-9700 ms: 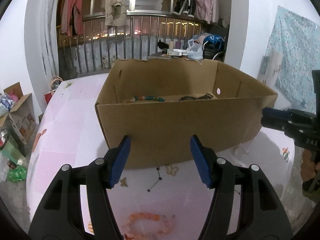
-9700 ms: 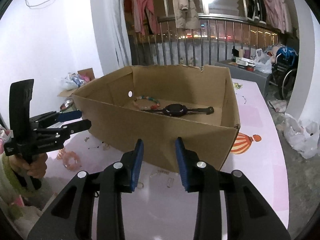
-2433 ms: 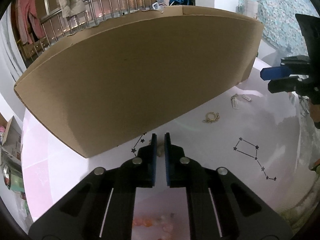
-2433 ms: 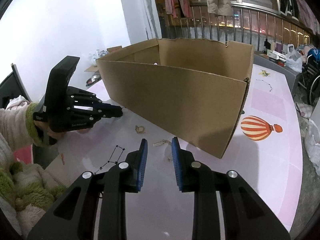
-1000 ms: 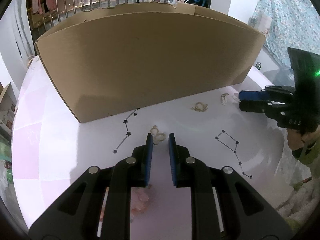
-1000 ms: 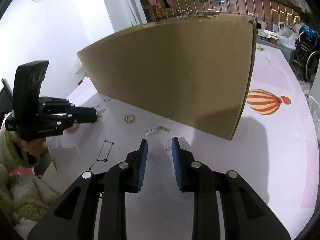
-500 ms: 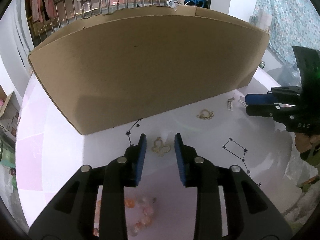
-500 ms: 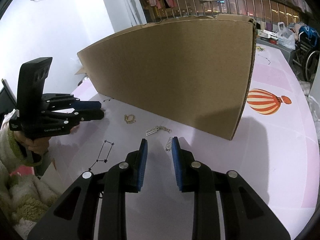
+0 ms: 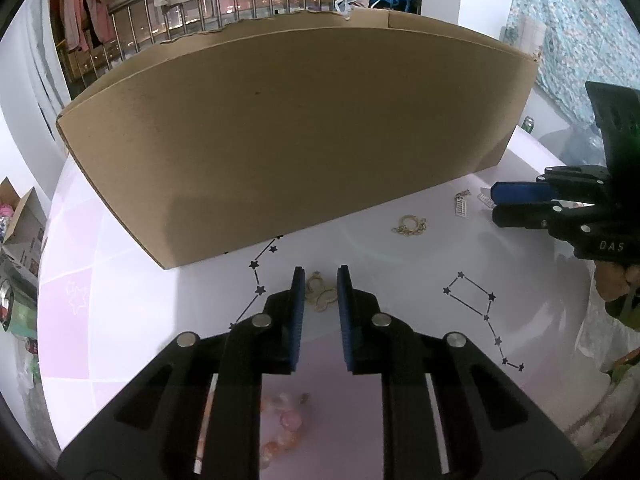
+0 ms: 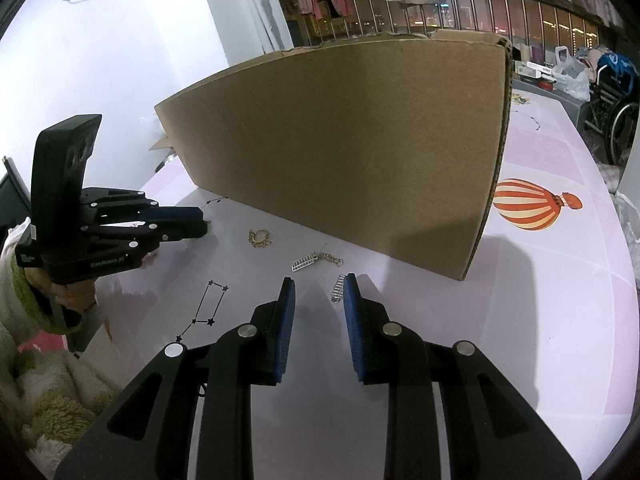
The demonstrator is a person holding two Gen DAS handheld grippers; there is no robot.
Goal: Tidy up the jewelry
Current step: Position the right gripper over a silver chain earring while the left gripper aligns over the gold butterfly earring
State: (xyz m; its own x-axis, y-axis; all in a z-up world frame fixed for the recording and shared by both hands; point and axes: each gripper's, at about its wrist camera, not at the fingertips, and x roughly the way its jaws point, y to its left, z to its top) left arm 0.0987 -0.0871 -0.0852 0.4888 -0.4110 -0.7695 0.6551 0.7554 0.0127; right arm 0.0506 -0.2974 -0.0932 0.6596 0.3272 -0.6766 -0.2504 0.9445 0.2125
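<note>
Beside cardboard box, contents hidden: gold earrings between left hand-held gripper pads.

both grippers' jaws slightly parted, low, pointing forward

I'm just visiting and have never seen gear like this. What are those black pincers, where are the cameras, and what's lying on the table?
These are hand-held pincers, one per hand, each carrying a camera that looks along its fingers. The left gripper is open around a small gold trinket. The right gripper is open beside a little silver charm. Nothing is held. On the table stand a cardboard box, a gold chain, another silver charm with a chain and pink beads.
</note>
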